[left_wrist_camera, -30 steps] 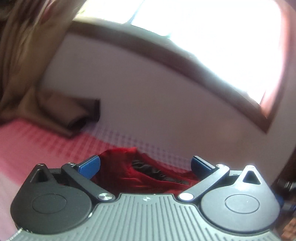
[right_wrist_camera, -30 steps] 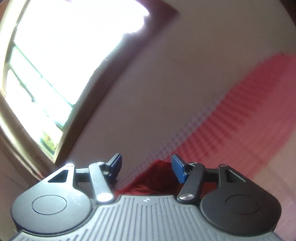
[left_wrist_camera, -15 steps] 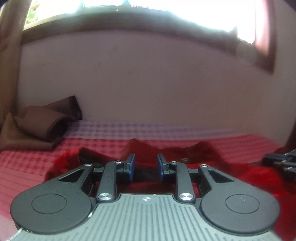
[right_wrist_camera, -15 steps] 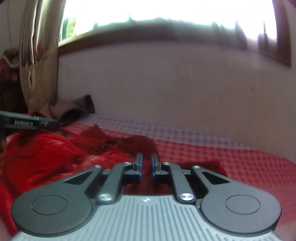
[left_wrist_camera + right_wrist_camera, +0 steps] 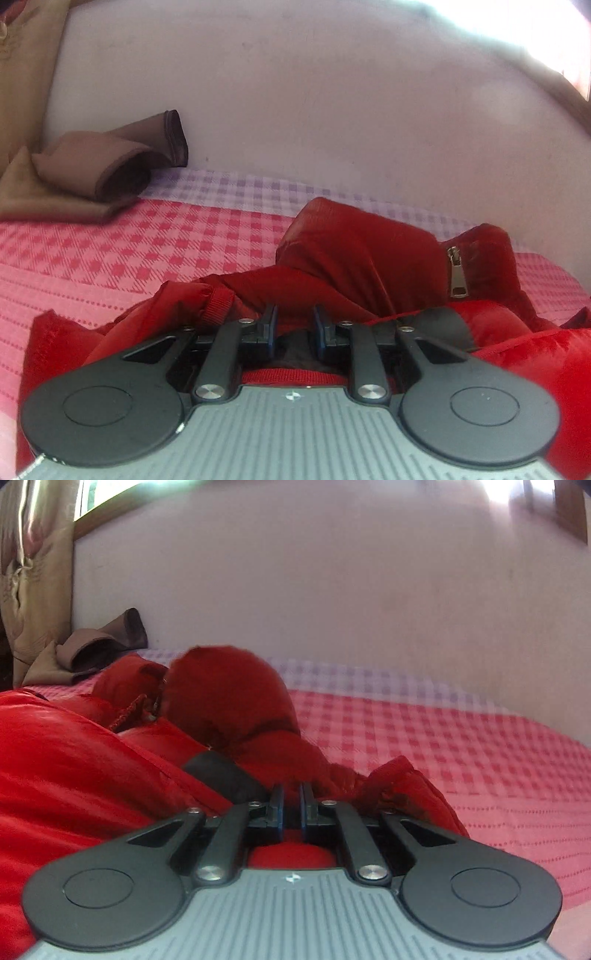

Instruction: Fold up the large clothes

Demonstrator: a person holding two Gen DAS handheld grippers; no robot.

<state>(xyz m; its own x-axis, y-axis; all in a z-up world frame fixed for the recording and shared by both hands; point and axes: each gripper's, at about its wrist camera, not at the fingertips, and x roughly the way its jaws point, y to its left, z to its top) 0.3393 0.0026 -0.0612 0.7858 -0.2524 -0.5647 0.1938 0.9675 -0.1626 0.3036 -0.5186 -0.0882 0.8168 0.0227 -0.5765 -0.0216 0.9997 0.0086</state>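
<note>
A red padded jacket (image 5: pixel 354 254) lies crumpled on the red-checked bed cover (image 5: pixel 147 243), with a metal zip pull (image 5: pixel 457 273) showing at the right. My left gripper (image 5: pixel 294 326) is low over the jacket, its jaws nearly closed on a fold of the red fabric near a ribbed cuff (image 5: pixel 218 304). In the right wrist view the same jacket (image 5: pixel 229 701) bulges up ahead and to the left. My right gripper (image 5: pixel 291 801) has its jaws almost together, pinching red jacket fabric at the jacket's right edge.
A brown folded cloth (image 5: pixel 96 173) lies at the back left against the pale wall (image 5: pixel 314 103); it also shows in the right wrist view (image 5: pixel 99 646). A beige curtain (image 5: pixel 33 572) hangs at the left. Checked bed cover (image 5: pixel 461 746) stretches to the right.
Both grippers went from wide open and tilted up at the window to level, low over the jacket, with jaws closed on its fabric. The jacket's hood part now stands bunched up.
</note>
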